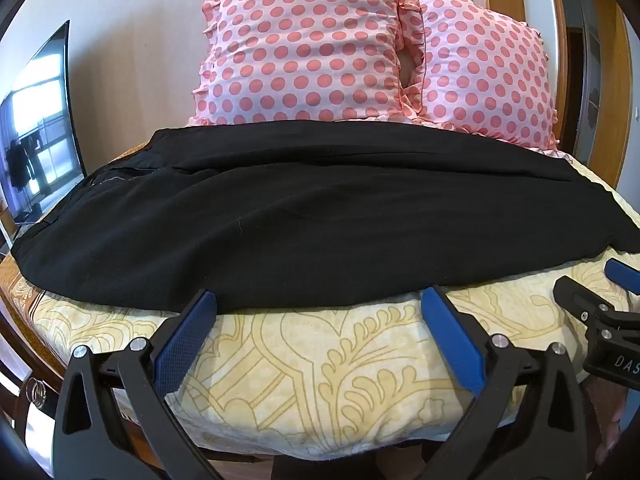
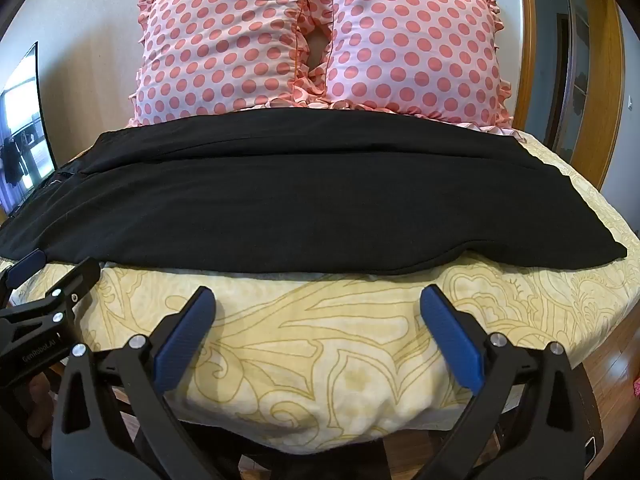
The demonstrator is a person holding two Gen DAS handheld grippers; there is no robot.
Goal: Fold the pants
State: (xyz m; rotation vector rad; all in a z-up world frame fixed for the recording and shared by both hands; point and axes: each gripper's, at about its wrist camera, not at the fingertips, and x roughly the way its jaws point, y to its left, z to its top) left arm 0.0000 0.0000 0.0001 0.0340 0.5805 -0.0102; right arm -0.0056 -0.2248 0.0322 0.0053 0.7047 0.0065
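Black pants [image 1: 304, 208] lie flat across the bed, waist with zipper at the left, legs running right; they also show in the right wrist view [image 2: 312, 196]. My left gripper [image 1: 320, 300] is open and empty, its blue fingertips at the pants' near edge. My right gripper [image 2: 318, 300] is open and empty, a little short of the near edge, above the bedspread. Each gripper shows in the other's view: the right one at the right edge [image 1: 600, 300], the left one at the left edge [image 2: 40, 280].
A yellow patterned bedspread [image 1: 340, 368] covers the bed. Two pink polka-dot pillows [image 1: 308, 48] [image 2: 412, 44] stand behind the pants. A TV screen [image 1: 40, 120] stands at the far left. A wooden door frame [image 2: 608, 80] is at the right.
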